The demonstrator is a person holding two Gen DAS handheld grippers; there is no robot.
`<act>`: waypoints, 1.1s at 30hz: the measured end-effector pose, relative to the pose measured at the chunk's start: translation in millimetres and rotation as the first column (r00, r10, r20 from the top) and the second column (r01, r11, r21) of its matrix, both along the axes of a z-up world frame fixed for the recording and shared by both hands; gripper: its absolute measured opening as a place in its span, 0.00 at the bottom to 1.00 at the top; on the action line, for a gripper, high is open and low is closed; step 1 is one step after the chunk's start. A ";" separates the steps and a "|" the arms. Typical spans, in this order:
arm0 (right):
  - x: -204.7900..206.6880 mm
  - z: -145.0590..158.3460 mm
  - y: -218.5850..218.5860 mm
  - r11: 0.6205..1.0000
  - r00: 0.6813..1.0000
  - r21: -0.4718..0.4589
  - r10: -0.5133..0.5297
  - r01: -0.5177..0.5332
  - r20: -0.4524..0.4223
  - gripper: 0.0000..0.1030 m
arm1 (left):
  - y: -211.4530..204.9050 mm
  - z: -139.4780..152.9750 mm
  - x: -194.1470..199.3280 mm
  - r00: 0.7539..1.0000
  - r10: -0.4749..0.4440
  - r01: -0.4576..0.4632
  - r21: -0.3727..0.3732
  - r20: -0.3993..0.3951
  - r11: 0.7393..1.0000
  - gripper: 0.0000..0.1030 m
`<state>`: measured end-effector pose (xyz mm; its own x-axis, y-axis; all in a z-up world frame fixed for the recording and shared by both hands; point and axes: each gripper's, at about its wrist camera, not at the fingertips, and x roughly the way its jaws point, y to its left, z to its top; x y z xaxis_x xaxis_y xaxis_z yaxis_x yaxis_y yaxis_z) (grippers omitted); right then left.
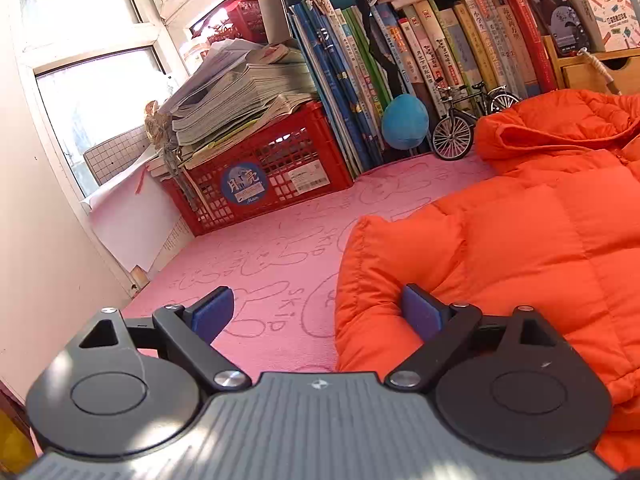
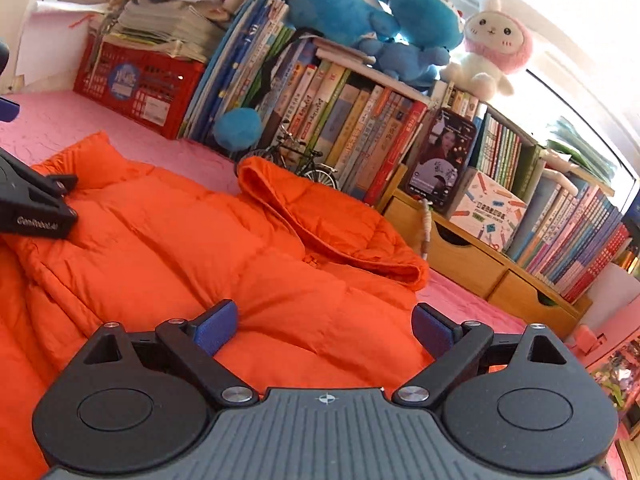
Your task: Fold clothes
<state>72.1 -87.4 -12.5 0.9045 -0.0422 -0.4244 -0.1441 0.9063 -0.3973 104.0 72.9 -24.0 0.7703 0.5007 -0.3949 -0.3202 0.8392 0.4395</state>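
I see my left gripper [image 1: 320, 312] spread wide, straddling the edge of the puffy orange quilted jacket [image 1: 520, 240] lying flat on the pink patterned cloth [image 1: 280, 240]. My right gripper [image 2: 324, 326] gapes wide above it, hood [image 2: 328, 216] at twelve o'clock.

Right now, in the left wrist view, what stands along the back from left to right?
Red crate under stacked magazines → blue plush ball → model bicycle → orange down jacket's hood.
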 end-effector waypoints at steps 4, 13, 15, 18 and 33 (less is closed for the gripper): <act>-0.4 -10.1 -57.3 0.985 0.986 -0.054 -0.167 0.167 0.012 0.94 | 2.0 -0.6 0.4 1.000 -0.002 0.002 -0.007 -0.016 1.000 0.93; -20.5 -3.6 -133.7 0.960 0.972 0.154 -0.226 0.233 -0.061 0.94 | 3.6 -0.3 1.4 0.999 -0.008 0.007 -0.025 -0.032 1.000 0.95; -27.4 10.4 -130.7 0.959 0.981 0.210 -0.194 0.192 -0.013 0.94 | 6.5 0.3 2.2 0.999 -0.006 0.004 -0.043 -0.037 0.999 0.95; -24.2 33.7 -112.3 0.956 0.991 0.274 -0.126 0.107 0.052 0.95 | 9.7 0.8 2.6 0.999 -0.012 0.009 -0.066 -0.042 0.998 0.95; 51.8 -7.0 -32.3 0.987 0.987 -0.007 -0.163 0.163 0.001 0.94 | 21.0 1.9 5.1 0.998 -0.012 0.004 -0.144 -0.059 0.990 0.97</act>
<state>123.9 -119.7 -19.5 0.8854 -0.1926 -0.4231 0.0059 0.9148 -0.4040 109.1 93.9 -22.1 0.7468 0.4295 -0.5076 -0.2902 0.8974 0.3323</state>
